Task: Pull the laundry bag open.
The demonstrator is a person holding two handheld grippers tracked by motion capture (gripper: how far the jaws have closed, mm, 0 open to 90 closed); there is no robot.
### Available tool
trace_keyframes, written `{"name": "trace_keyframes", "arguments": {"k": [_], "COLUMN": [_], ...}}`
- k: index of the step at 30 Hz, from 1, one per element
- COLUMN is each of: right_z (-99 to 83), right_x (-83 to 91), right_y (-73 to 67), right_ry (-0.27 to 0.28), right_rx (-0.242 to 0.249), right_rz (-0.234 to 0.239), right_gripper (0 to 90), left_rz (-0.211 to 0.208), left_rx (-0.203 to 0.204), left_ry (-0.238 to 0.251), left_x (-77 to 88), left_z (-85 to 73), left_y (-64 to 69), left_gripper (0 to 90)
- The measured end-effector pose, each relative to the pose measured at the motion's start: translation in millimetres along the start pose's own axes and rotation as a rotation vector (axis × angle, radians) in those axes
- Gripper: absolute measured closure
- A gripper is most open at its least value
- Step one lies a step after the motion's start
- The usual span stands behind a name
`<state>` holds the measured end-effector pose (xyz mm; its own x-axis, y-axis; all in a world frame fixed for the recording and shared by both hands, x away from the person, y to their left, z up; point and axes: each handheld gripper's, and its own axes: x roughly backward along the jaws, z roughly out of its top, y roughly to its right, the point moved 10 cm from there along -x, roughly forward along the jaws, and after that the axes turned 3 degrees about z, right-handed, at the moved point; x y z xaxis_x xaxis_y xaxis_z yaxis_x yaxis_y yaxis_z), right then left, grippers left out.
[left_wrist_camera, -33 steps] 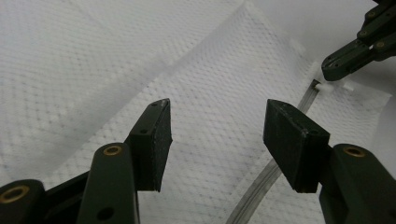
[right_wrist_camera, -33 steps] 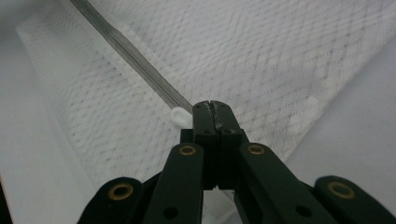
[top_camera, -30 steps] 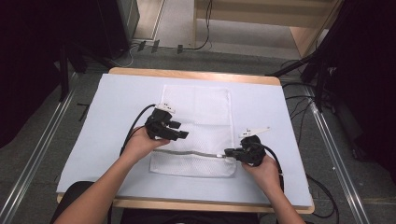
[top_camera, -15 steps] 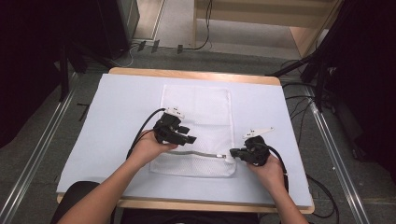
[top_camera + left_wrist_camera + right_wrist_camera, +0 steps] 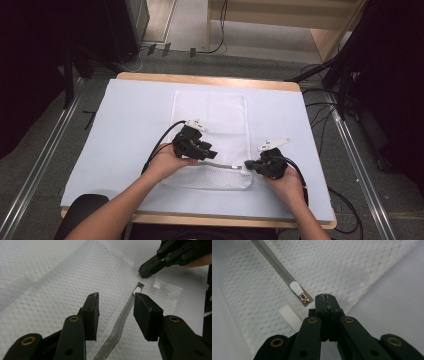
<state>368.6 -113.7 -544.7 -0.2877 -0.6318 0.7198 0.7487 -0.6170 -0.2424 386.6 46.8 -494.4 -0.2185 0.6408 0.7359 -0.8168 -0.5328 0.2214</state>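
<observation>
The white mesh bag (image 5: 210,145) lies flat mid-desk, its zipper pull (image 5: 297,289) at the right end. The right gripper (image 5: 327,298), jaws shut, pins the bag's corner. The left gripper (image 5: 116,312), jaws half open and just closing, straddles the zipper (image 5: 120,325) without pressing it; it should slide right and pinch the pull squarely.

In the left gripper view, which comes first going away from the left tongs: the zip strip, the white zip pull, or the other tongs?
1. Zip strip: between the left tongs, which have just been closing.
2. White zip pull: just beyond the tips, up the strip.
3. Right tongs: farthest, top right, shut on the mesh bag.
</observation>
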Motion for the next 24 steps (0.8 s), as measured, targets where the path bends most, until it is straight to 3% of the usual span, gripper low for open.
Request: {"name": "trace_keyframes", "arguments": {"k": [6,18,24], "right_z": [-0.3,-2.2,-2.2], "right_x": [-0.1,0.1,0.0], "right_y": [-1.3,0.7,0.8], "right_ry": [0.004,0.041,0.04], "right_rx": [0.028,0.022,0.021], "right_rz": [-0.031,0.015,0.018], "right_gripper": [90.0,90.0,90.0], "left_rz": [-0.034,-0.05,-0.048], "left_rx": [0.019,0.013,-0.004], "left_ry": [-0.006,-0.01,-0.044], "left_x": [-9.8,-27.5,-39.2], "left_z": [0.6,-0.1,-4.8], "left_y": [10.8,21.4,25.5], "left_gripper": [63.2,74.6,76.0]}}
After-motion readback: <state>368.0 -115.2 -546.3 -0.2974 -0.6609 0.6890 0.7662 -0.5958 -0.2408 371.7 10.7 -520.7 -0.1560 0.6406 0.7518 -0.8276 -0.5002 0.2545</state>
